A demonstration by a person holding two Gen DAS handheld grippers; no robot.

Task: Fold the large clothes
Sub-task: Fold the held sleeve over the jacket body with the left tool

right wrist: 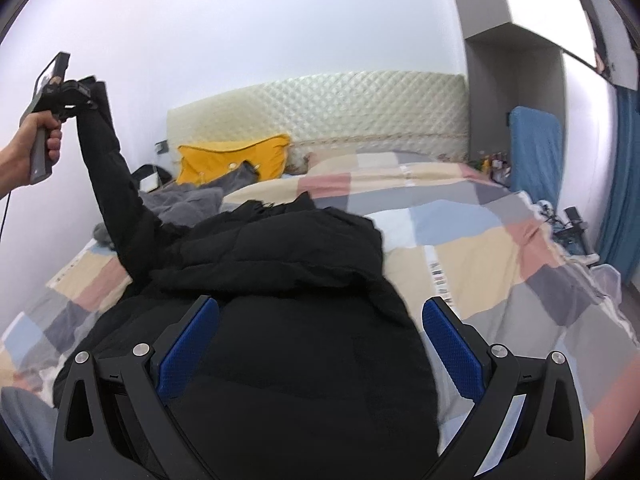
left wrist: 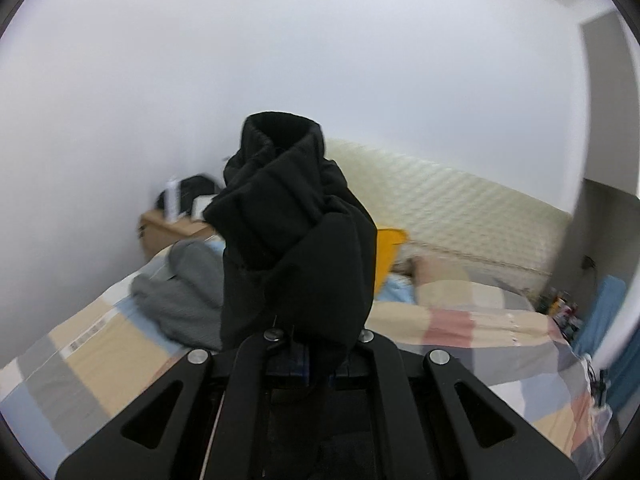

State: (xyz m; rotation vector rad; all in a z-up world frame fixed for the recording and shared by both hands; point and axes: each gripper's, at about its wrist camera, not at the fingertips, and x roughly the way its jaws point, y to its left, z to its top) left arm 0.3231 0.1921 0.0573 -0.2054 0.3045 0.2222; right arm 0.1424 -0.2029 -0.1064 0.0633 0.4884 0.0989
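Currently the left gripper [right wrist: 86, 92] is clenched on 1 sleeve [right wrist: 108, 168], raised left of the coat [right wrist: 288, 280] on the bed [right wrist: 500, 248]; right gripper [right wrist: 320, 340] is released above the coat; lay sleeve across coat flat, keeping tension.

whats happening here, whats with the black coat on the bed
A person is folding a black padded jacket on a bed with a patchwork duvet. The left gripper is shut on the end of one sleeve and holds it up high above the bed. The right gripper is open, its blue pads on either side of the jacket's body, not pressing it. A grey garment and a yellow pillow lie behind.
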